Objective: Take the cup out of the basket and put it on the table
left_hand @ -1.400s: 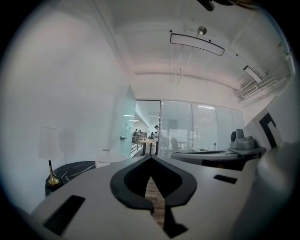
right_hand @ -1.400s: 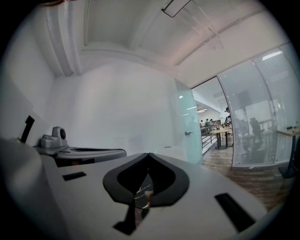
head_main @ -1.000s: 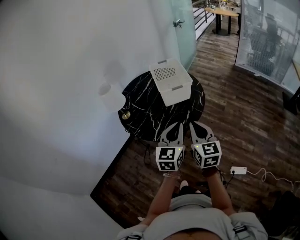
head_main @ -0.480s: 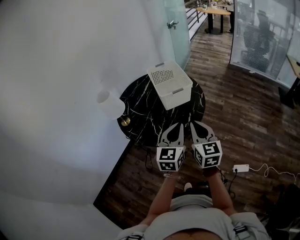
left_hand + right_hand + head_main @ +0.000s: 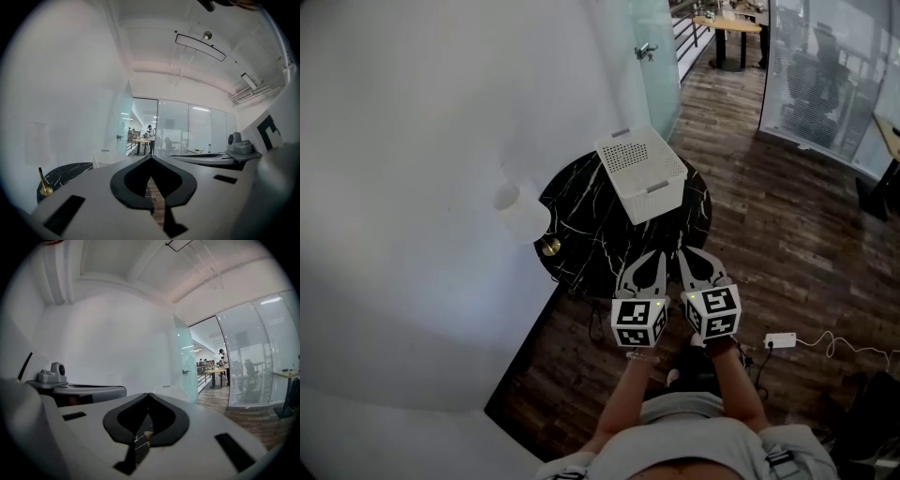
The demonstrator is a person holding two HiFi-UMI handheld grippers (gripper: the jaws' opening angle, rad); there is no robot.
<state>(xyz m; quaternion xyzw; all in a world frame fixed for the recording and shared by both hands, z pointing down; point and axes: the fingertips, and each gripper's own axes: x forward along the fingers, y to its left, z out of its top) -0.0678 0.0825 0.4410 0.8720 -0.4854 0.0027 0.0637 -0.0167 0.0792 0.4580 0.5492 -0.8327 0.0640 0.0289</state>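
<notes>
The cup itself shows in no view; judging by the task, it still lies inside the white perforated plastic basket (image 5: pixel 642 173), whose contents cannot be made out from this angle. The basket stands at the far side of a round black marble counter (image 5: pixel 581 220) veined in white, with a small brass-coloured object (image 5: pixel 549 246) near the counter's left edge, well apart from the basket. At the near edge, the left gripper (image 5: pixel 653 255) and the right gripper (image 5: pixel 685 253) hang side by side, pointing roughly level towards the basket and touching nothing. The left fingers (image 5: pixel 129 180) are pressed together on nothing, and so are the right fingers (image 5: pixel 122 420).

Compared with a second ago, the pair has edged slightly closer to the counter, while the basket has kept its place and the fingers have stayed closed. This reads as the approach: retrieval has not begun, and one set of fingers must spread before it can reach into the basket. Dark wooden floor (image 5: pixel 787 216) surrounds the counter.
</notes>
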